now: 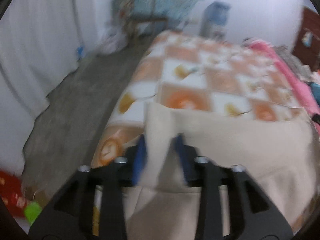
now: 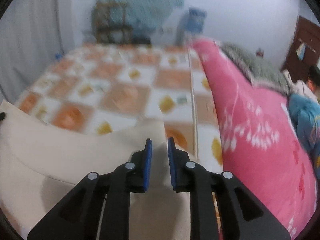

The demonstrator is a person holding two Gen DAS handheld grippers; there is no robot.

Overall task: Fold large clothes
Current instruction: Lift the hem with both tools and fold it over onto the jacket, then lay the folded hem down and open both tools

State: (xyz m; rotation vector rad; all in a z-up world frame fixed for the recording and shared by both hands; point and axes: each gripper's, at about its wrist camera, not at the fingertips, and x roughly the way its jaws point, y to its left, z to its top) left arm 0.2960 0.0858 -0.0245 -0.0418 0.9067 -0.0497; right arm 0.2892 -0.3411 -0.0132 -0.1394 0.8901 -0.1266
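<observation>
A large beige garment [image 1: 240, 140] lies spread across the near end of a bed covered by an orange-and-white checked spread [image 1: 200, 76]. My left gripper [image 1: 160, 140] hovers over the garment's left edge. Its blue pads stand apart, with an upright flap of beige cloth between them; blur hides whether they press on it. In the right wrist view the same garment [image 2: 60, 150] fills the lower left over the spread [image 2: 110, 92]. My right gripper [image 2: 159, 142] is above its right corner, its pads a narrow gap apart, with shadowed cloth showing in the gap.
A pink flowered blanket [image 2: 250, 130] is heaped along the bed's right side, and a person in blue [image 2: 306, 120] lies beyond it. Grey floor [image 1: 80, 100] runs left of the bed, with a red package [image 1: 12, 196] near it. A wooden frame [image 1: 140, 14] and a water dispenser [image 1: 216, 18] stand at the far wall.
</observation>
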